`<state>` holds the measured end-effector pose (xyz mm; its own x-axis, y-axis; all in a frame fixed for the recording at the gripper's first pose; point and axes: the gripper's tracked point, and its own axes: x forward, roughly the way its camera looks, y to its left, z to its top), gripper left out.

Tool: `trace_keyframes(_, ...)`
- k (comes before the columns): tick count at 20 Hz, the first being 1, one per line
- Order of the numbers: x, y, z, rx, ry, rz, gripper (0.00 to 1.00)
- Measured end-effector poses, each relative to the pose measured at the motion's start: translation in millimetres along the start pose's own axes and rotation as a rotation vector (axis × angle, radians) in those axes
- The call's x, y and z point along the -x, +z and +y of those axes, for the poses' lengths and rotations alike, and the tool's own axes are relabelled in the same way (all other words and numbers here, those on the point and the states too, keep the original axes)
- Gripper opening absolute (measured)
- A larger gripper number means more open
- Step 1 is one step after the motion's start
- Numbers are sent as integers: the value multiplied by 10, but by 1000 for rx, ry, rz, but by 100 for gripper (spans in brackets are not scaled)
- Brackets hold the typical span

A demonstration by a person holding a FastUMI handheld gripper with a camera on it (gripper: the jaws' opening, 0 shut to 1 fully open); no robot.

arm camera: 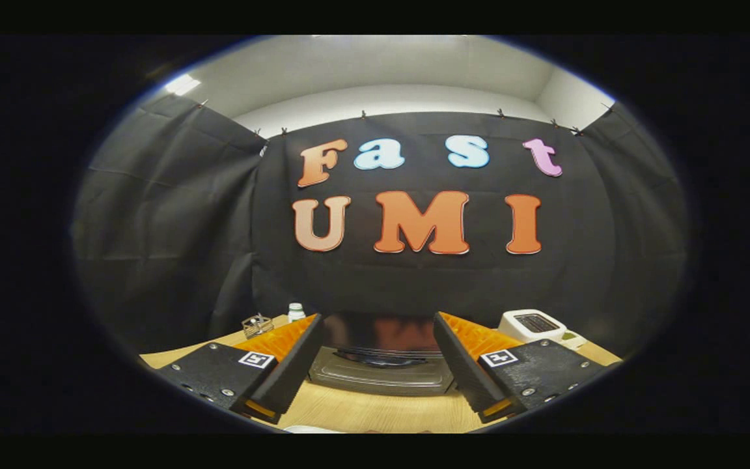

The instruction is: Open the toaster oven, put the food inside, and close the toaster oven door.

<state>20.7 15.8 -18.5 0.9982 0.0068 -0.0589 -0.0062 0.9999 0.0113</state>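
Note:
The toaster oven stands on the wooden table, just ahead of my fingers and framed in the gap between them. Its dark glossy top reflects the wall behind it. Its door appears folded down flat towards me, with the bars of a rack visible above it. My gripper is open and held above the table, fingers wide apart with nothing between them. A pale sliver of something shows on the table below my left finger; I cannot tell what it is.
A white pop-up toaster sits to the right of the oven, beyond my right finger. On the table's far left stand a small white bottle and a small wire-framed object. Black cloth walls close the booth behind.

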Motion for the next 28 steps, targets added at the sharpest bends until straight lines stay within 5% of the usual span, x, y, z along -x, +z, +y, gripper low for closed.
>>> trace_keyframes(18,-1068,-1111,-20,32,-89,238,99)
trace_keyframes(28,-921,-1250,70,-19,-64,222,92)
